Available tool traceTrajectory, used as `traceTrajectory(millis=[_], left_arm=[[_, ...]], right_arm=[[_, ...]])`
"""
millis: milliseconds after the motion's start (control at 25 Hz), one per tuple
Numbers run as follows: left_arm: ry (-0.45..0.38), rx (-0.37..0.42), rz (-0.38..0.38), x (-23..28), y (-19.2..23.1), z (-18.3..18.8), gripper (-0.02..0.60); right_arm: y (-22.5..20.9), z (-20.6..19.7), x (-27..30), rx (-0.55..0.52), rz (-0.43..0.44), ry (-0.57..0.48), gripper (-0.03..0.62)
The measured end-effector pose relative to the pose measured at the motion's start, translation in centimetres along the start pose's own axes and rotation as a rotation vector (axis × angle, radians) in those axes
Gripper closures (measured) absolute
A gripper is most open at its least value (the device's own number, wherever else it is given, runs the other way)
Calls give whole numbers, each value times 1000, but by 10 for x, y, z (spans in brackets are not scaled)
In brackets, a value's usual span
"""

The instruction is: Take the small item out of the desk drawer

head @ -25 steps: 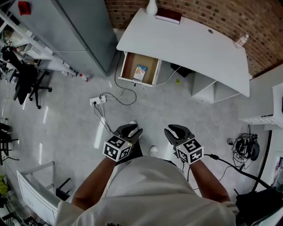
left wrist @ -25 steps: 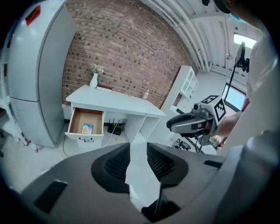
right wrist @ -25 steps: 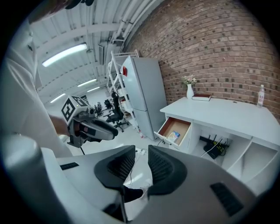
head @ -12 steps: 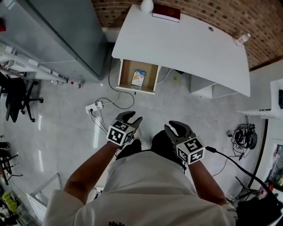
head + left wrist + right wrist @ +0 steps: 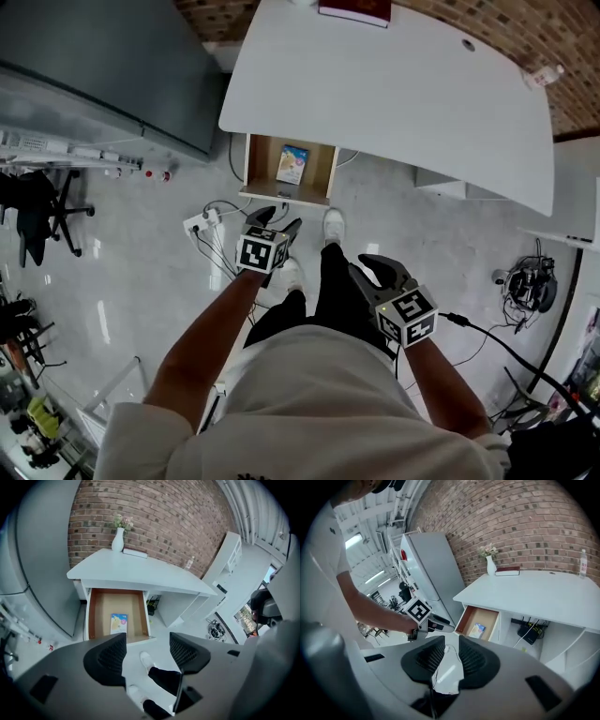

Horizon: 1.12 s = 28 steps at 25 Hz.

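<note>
The left tongs are being opened, empty, before the drawer, the right tongs held barely apart, empty; the item lying flat in the drawer is judged light, best pinched edgewise.

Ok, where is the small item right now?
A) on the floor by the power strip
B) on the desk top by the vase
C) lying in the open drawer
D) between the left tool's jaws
C: the small item lies flat on the bottom of the open drawer, which is pulled out from under the desk.
</note>
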<state>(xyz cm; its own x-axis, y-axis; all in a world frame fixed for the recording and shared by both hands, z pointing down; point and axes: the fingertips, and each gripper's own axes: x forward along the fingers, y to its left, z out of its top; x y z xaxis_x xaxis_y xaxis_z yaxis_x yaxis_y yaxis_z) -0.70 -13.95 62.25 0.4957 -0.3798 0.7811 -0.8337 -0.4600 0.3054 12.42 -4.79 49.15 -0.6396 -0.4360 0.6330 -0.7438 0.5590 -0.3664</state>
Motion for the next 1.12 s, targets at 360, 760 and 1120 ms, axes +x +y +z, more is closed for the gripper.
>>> traceTrajectory(millis=[360,760,1120], left_arm=[[152,11,141,138,79,20,267],[275,51,228,243,143,17,215],[332,31,243,299,175,3,189]], right_arm=[[-96,4,58,87,56,61,485],[-138,-4,98,118,98,116,485],[-157,-36,117,159,98,179,485]])
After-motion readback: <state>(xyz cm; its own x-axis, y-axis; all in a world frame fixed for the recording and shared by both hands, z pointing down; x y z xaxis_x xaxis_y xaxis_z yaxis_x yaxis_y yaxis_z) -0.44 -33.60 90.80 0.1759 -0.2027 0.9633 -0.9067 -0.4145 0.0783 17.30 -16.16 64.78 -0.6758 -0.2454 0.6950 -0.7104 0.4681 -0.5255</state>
